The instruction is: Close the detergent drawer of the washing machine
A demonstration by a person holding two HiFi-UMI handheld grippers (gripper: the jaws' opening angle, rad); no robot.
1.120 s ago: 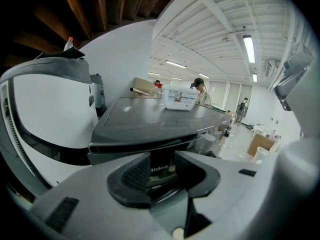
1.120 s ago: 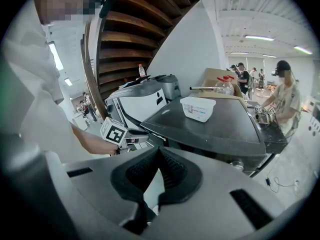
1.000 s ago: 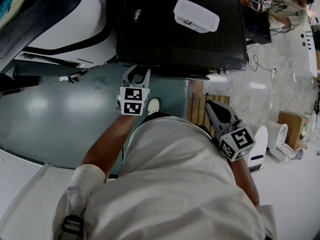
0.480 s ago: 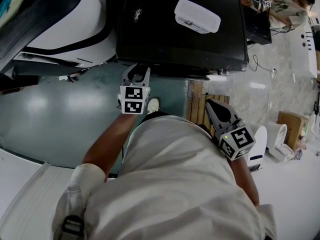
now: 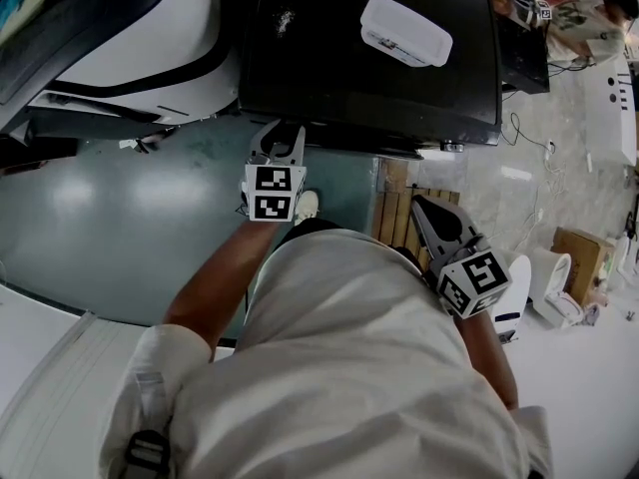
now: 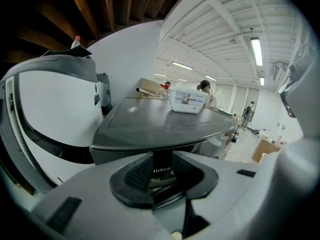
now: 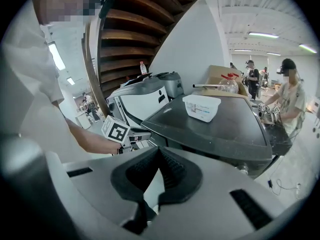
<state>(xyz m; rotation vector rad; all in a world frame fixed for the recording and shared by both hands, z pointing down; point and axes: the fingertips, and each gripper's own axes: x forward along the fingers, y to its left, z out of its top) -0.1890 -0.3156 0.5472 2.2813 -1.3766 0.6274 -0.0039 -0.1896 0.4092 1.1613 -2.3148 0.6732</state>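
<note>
Head view looks down on the washing machine (image 5: 329, 78), whose flat, smooth dark top carries a white, rounded plastic box (image 5: 406, 30). The top's overhang hides the detergent drawer (image 6: 161, 170). Only the left gripper view shows its dark front, lettered Midea, through the gap of the left tool (image 5: 281, 138), whose ribbed pads (image 6: 138, 176) stand apart and have just been narrowing. The right tool (image 5: 419, 206) is clenched on nothing. Neither tool has shifted since a second ago.
</note>
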